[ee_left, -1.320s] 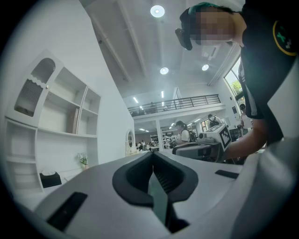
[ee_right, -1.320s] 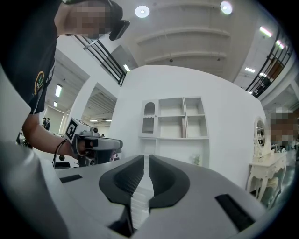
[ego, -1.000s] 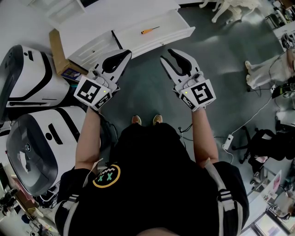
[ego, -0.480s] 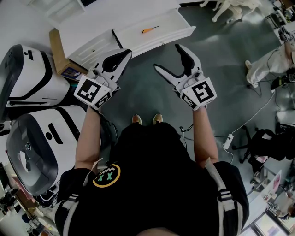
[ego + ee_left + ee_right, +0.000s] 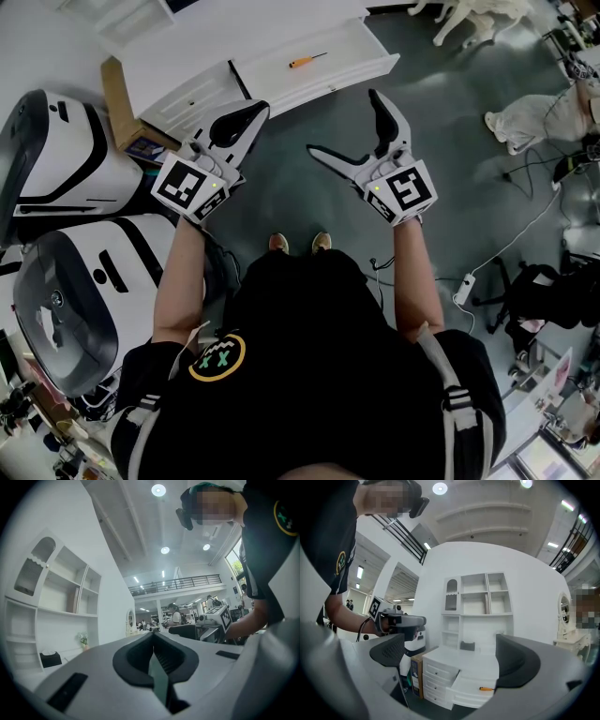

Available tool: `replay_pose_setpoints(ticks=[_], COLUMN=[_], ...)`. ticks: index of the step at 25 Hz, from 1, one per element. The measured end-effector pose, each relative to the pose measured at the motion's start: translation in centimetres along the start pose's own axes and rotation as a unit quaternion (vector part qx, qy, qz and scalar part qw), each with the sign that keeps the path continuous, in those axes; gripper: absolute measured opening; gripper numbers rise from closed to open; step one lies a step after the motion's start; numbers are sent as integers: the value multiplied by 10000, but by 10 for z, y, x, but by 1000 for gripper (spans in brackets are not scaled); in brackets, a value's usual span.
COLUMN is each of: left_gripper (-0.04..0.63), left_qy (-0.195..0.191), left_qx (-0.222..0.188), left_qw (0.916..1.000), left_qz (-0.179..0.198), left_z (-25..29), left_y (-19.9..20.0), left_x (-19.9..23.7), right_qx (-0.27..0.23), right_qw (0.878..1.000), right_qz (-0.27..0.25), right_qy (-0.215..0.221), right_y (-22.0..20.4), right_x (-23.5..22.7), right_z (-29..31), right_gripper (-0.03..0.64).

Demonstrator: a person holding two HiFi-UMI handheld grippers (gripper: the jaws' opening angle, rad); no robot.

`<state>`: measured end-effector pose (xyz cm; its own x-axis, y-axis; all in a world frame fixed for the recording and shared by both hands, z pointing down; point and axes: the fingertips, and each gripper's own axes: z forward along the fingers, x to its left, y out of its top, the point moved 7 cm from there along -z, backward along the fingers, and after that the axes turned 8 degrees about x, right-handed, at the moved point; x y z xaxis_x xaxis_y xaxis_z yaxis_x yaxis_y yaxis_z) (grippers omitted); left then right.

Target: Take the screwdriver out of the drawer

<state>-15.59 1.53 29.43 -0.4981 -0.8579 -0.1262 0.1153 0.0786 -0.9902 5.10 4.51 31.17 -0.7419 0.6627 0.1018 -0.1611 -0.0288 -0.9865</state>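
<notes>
An orange-handled screwdriver (image 5: 305,61) lies in the pulled-out top drawer (image 5: 328,80) of a white cabinet; the right gripper view also shows the screwdriver (image 5: 486,688) in the drawer (image 5: 471,686). My right gripper (image 5: 345,125) hovers short of the drawer, its jaws have just been opening and stand wide apart with nothing between them. My left gripper (image 5: 246,114) is held beside it, jaws shut and empty, pads (image 5: 154,660) pressed together.
A cardboard box (image 5: 117,98) stands left of the cabinet, beside white and black machines (image 5: 66,187). The person's feet (image 5: 298,244) are on the grey floor below the grippers. Cables and a power strip (image 5: 464,286) lie at the right. Shelves (image 5: 478,597) rise behind the cabinet.
The right gripper's jaws have spread from narrowly apart to wide open. Its hand drifted slightly right. The left gripper has kept still.
</notes>
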Motion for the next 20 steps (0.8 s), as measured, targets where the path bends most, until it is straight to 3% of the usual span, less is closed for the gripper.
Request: replay_pose_setpoints(ticks=[20], left_gripper=[20], left_qy=[126], left_qx=[58], left_qw=[9999], left_qz=[37], left_z=[22], left_y=[5], left_x=[-12], right_qx=[-32], right_qw=[10000], right_qz=[-4], right_qy=[57], right_y=[-6], right_x=[-30], right_z=[-15], right_gripper=[583])
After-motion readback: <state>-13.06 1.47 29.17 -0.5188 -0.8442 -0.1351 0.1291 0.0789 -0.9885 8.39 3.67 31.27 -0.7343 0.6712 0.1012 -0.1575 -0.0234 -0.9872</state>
